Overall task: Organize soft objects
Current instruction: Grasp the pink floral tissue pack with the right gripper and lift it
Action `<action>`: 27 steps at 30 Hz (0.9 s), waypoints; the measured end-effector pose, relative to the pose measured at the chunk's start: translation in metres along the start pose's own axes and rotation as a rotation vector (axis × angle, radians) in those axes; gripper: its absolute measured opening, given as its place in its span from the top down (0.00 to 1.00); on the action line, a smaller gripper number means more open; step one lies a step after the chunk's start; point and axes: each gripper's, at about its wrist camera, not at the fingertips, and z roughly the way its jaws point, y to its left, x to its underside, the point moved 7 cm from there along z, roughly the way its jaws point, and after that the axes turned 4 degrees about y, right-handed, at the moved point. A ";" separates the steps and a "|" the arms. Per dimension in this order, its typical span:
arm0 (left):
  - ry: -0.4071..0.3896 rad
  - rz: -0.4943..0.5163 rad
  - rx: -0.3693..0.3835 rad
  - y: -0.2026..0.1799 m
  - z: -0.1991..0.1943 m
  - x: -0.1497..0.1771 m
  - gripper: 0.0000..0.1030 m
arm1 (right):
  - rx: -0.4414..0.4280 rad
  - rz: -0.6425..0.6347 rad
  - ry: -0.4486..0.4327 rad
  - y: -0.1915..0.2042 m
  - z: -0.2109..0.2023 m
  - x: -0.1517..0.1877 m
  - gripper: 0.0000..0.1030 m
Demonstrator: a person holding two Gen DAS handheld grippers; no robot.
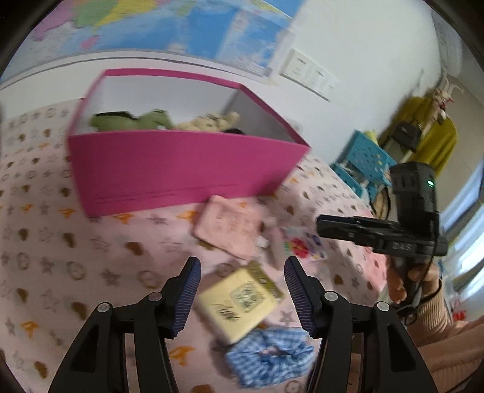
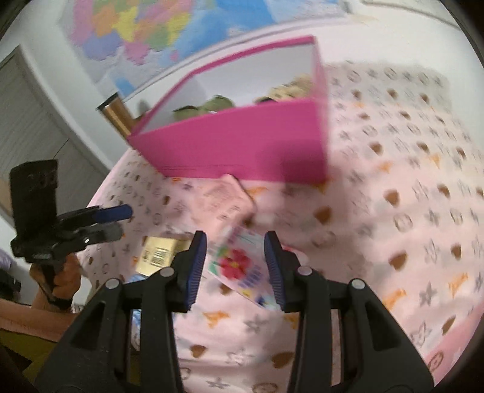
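A pink box stands on the bed and holds a green plush and a beige plush. In front of it lie a pink pouch, a flowered packet, a yellow packet and a blue gingham scrunchie. My left gripper is open and hovers over the yellow packet without its pads touching it. My right gripper is open above the flowered packet, which shows between its fingers. Each gripper also appears in the other's view: the right gripper and the left gripper.
The bed is covered by a pink sheet printed with stars and hearts. A world map hangs on the wall behind the box. A blue plastic stool and a yellow garment stand off the right side. A metal flask is behind the box.
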 end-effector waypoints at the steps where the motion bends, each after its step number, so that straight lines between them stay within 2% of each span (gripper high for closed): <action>1: 0.010 0.020 0.008 -0.007 0.005 0.000 0.43 | 0.008 0.015 -0.001 -0.005 -0.001 0.003 0.60; 4: 0.050 0.062 0.033 -0.025 0.024 -0.001 0.44 | 0.047 0.048 -0.006 -0.019 -0.004 0.011 0.60; 8: 0.111 0.078 0.063 -0.039 0.051 -0.002 0.47 | 0.043 0.088 0.005 -0.028 -0.002 0.022 0.60; 10: 0.140 0.075 0.071 -0.042 0.062 -0.002 0.53 | 0.035 0.096 0.007 -0.029 0.000 0.025 0.60; 15: 0.196 0.067 0.072 -0.046 0.083 -0.001 0.61 | 0.008 0.110 0.010 -0.030 0.004 0.029 0.60; 18: 0.217 0.055 0.096 -0.048 0.090 0.000 0.65 | -0.011 0.113 0.016 -0.029 0.007 0.030 0.61; 21: 0.229 0.051 0.110 -0.051 0.094 0.000 0.66 | -0.029 0.104 0.020 -0.025 0.009 0.031 0.70; 27: 0.217 0.050 0.117 -0.054 0.088 -0.004 0.66 | -0.011 0.079 0.006 -0.021 0.005 0.027 0.70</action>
